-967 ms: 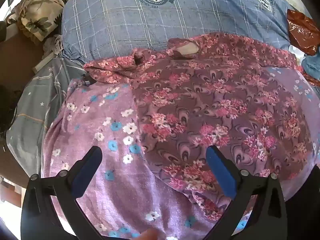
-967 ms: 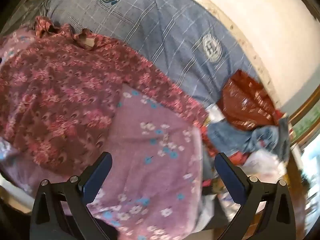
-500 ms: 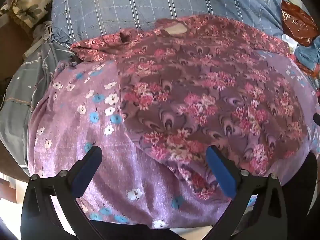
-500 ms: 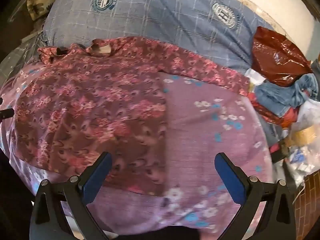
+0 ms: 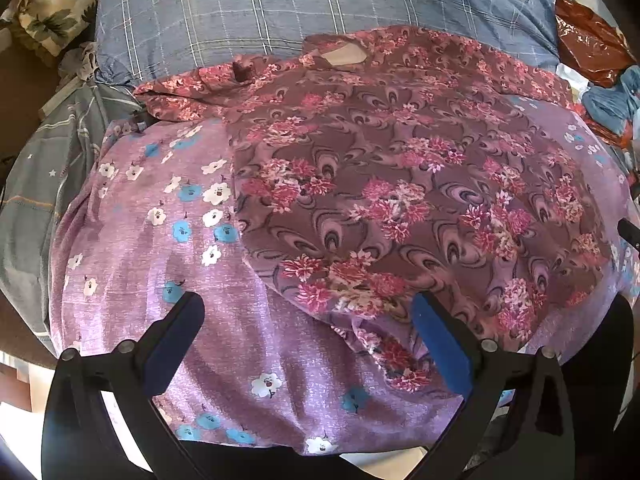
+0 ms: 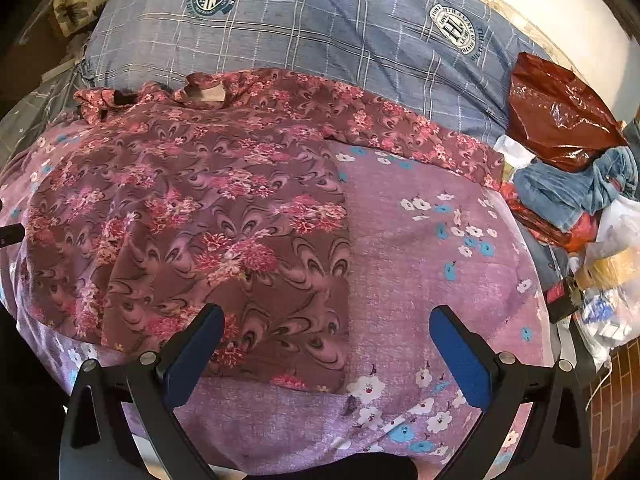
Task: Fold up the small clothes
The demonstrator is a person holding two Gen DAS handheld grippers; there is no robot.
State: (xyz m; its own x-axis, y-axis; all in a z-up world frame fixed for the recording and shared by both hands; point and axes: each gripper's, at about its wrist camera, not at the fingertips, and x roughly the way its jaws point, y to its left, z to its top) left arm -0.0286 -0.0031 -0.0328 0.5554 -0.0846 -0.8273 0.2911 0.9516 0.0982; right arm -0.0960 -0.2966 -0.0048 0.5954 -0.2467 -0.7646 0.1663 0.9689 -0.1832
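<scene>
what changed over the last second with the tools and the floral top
Both tools pulled back toward the near edge, so more of the bedding shows. The right tool also swung left, from over the lilac sheet to face the maroon floral top. The left tool stays open and empty, like the right. The top lies spread as before, nothing grasped or released.

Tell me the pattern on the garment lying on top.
Maroon garment with pink flower clusters and swirls; clearest in left wrist view.

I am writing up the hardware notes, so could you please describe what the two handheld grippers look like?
Both look alike. The left gripper and right gripper each have two matte black angular plastic arms with round silver pivot screws, ending in flat blue padded fingers. No cables, markings, sleeves or hands are visible.
</scene>
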